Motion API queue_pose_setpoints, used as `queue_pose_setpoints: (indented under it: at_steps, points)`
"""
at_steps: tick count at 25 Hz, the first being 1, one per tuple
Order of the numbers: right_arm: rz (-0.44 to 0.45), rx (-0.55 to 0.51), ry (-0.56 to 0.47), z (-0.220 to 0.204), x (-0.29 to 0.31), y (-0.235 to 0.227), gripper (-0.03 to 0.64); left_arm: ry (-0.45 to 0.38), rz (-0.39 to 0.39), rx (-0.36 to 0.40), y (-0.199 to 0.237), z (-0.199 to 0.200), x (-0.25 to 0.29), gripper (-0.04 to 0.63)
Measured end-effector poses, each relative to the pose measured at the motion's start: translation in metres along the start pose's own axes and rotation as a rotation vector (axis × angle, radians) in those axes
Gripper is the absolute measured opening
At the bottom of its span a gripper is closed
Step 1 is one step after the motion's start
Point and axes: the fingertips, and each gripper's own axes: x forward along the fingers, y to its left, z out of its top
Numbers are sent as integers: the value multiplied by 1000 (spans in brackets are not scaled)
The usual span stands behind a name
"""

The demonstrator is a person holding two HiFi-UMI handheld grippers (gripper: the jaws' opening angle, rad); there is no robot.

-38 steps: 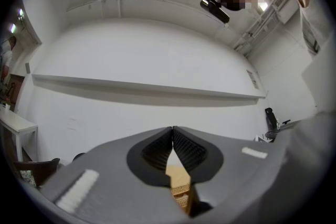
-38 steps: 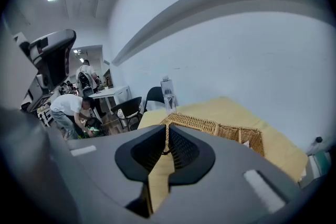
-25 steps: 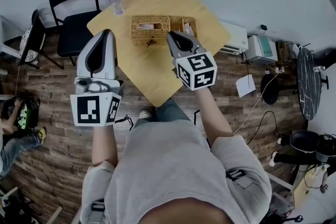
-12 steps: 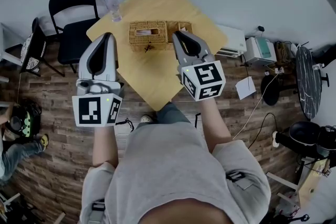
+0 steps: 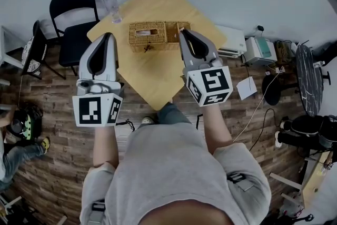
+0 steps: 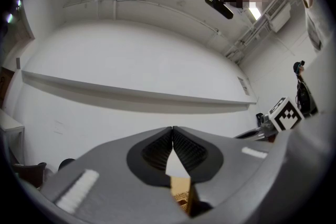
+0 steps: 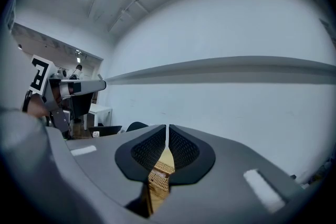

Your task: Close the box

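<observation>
A wicker box [image 5: 157, 35] stands at the far side of a square wooden table [image 5: 152, 74], well below both grippers. Its left part carries a woven top with a slot; the right part looks open, partly hidden by the right gripper. My left gripper [image 5: 108, 36] is held over the table's left edge, shut and empty. My right gripper [image 5: 184, 32] is held in front of the box's right end, also shut and empty. In the right gripper view a strip of the wicker box [image 7: 157, 178] shows below the shut jaws [image 7: 167, 127]. The left gripper view [image 6: 172, 128] faces the wall.
A black chair [image 5: 73, 13] and a clear water bottle [image 5: 111, 5] are at the table's far left. White devices [image 5: 260, 50] and a sheet of paper [image 5: 246, 87] lie on the wood floor to the right. A crouching person [image 5: 16, 129] is at the left edge.
The right gripper has shifted a little to the right and tilted upward, so its view now faces the wall instead of the table. The left gripper has barely moved.
</observation>
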Motion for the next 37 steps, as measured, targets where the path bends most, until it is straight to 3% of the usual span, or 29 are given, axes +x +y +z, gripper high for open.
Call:
queue_pose_setpoints:
  at_steps: [15,37]
  points:
    - [-70,-11,-59,19,-33,-12,21,-5,-4,5,-6,9,-14,58]
    - [-86,-17,-89,27,-45,-5,21,-8,11,1,-2,10,-27,58]
